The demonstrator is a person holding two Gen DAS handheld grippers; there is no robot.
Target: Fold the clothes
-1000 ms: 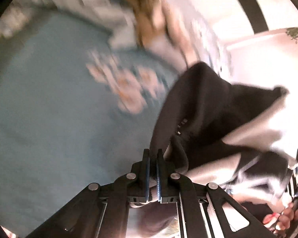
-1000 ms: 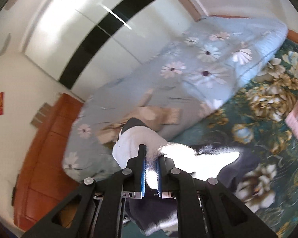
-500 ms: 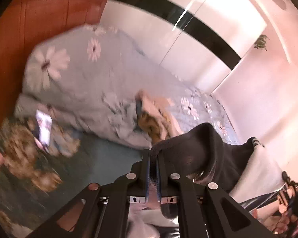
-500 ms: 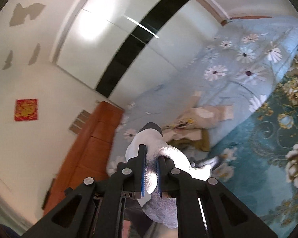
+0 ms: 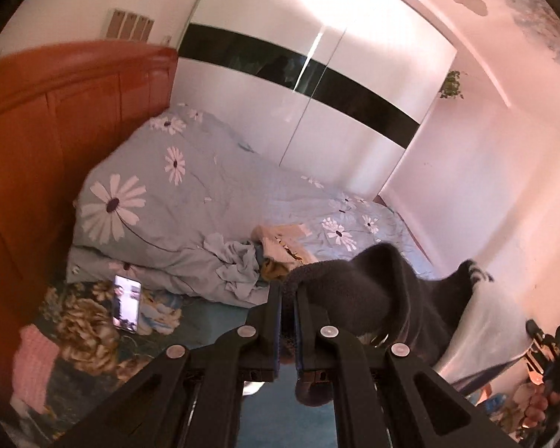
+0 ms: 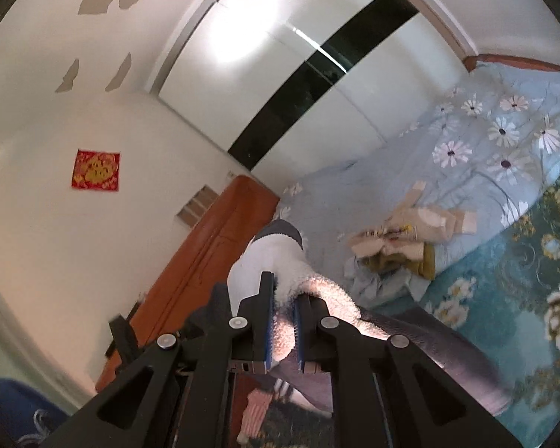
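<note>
fleece garment [image 5: 377, 291] pinched by left gripper [image 5: 288, 298], right gripper [image 6: 283, 298], above bed [image 5: 212, 310]

Dark grey fleece garment [image 5: 373, 291] showing white lining [image 6: 280, 261]. Ahead of the hand-held gripper, duvet [image 5: 190, 201] showing pale blue with white daisies; bedsheet [image 6: 504, 298] showing teal with gold flowers; headboard [image 5: 56, 130] showing orange-brown.

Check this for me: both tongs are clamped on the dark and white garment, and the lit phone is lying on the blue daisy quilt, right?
Not quite. The left wrist view shows the phone on the floral bedsheet, beside the daisy quilt. Both the left tongs and right tongs do clamp the garment.
</note>
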